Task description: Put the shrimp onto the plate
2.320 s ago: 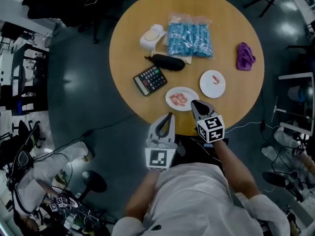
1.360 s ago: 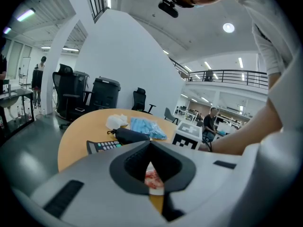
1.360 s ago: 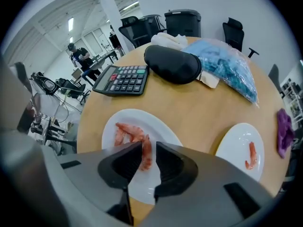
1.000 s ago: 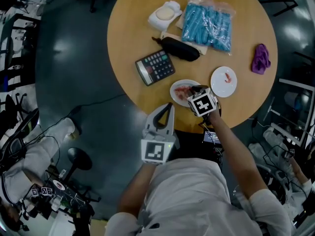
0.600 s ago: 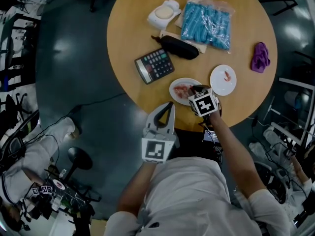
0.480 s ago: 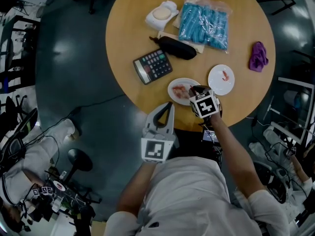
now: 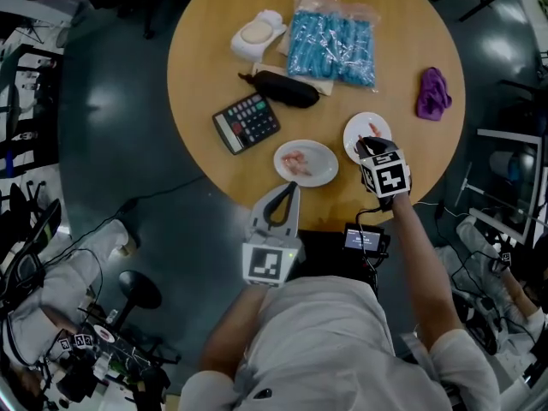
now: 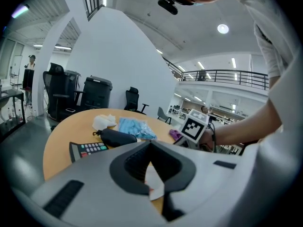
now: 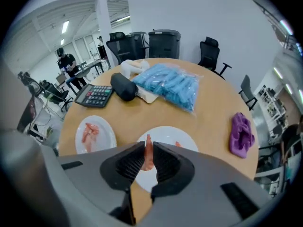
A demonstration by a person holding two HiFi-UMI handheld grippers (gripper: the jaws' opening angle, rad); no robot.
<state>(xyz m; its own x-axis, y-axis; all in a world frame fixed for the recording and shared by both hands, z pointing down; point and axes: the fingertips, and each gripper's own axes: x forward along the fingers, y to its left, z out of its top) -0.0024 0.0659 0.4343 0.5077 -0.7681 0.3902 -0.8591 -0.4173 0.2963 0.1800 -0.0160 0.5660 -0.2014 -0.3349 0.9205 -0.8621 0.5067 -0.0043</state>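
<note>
A round wooden table (image 7: 201, 67) stood on a dark floor (image 7: 120, 144) and filled the upper middle of the head view. Your right gripper (image 7: 370, 146) hung over the right plate (image 7: 353, 134), right of centre. Its jaws were almost together and pinched a shrimp (image 9: 148, 157) upright between them. The shrimp was above that plate, but you could not tell whether it touched. A second shrimp (image 9: 178, 144) lay on the same plate. Just to the left sat the left plate (image 7: 325, 165), which held a few more shrimps (image 7: 295, 161). Your left gripper (image 7: 289, 197) was off the table's near edge, below the left plate, its jaws closed tip to tip with nothing in them. Farther up the frame lay a calculator (image 7: 246, 122), a black pouch (image 7: 278, 88) and a blue packet (image 7: 332, 39). A purple cloth (image 7: 432, 92) lay at the right edge.
</note>
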